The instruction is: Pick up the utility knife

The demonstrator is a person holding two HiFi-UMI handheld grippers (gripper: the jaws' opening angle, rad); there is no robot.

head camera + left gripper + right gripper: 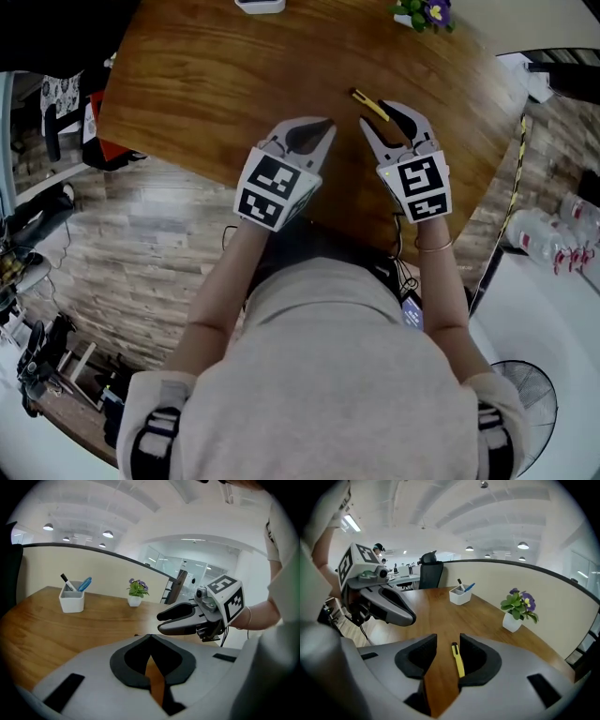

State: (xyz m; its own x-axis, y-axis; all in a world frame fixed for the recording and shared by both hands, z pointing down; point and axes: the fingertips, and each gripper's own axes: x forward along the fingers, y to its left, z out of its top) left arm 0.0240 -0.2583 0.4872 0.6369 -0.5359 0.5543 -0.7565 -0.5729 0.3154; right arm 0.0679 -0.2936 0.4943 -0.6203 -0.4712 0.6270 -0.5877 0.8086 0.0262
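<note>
A yellow utility knife (364,98) lies flat on the wooden table (206,84). My right gripper (377,114) is over it with its jaws open. In the right gripper view the knife (457,659) lies between the jaws of the right gripper (448,637), close to the right pad, and neither pad presses on it. My left gripper (323,127) hovers just left of it, shut with nothing in it; its pad tips meet in the left gripper view (150,637). From the left gripper's camera the right gripper (160,623) shows beside it, jaws apart.
A white pen holder (71,602) and a small potted plant (136,592) stand at the table's far side, also seen as pen holder (460,596) and plant (516,609). The table's near edge (309,220) is just under my hands. An office chair (430,571) stands beyond.
</note>
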